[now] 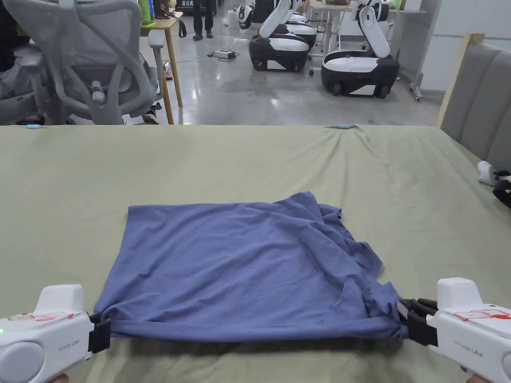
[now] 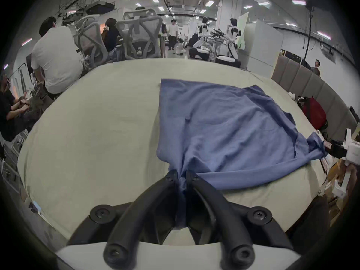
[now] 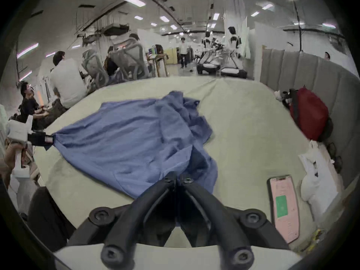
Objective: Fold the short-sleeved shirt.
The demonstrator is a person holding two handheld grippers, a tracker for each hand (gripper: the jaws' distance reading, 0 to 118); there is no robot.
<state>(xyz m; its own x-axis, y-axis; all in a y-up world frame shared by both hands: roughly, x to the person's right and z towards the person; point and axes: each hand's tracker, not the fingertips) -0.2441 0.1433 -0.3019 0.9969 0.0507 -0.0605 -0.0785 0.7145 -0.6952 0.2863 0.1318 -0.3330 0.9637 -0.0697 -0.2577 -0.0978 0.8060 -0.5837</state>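
while both tools pull the near hem taut, the scene stands like this:

shirt: the blue, soft jersey short-sleeved shirt [image 1: 244, 264] lies on the olive-green cloth-covered tabletop [image 1: 249, 159], toward the near edge and about midway between left and right; the far left corner lies flat, the right side is bunched in folds.
left gripper: the white handheld left gripper with black jaws [image 2: 182, 174] is clamped on the near left corner of the shirt, cloth pinched between both jaws.
right gripper: the white handheld right gripper with black jaws [image 3: 178, 176] has its jaws closed together on the near right corner, fabric gathered at the tips.
risk, i'd judge: the crumpled right side could get folded in as it is, leaving a lumpy, skewed fold; an uneven lift, or a thin bite slipping out of a jaw, would drop one corner.
open room: bare tabletop runs wide beyond the shirt to the far edge and to the left edge.
crowded side: near the right edge sit a pink-cased phone [image 3: 283, 208], a red backpack [image 3: 308, 114] and a white crumpled plastic bag [image 3: 319, 178], so a swing that way looks tight.
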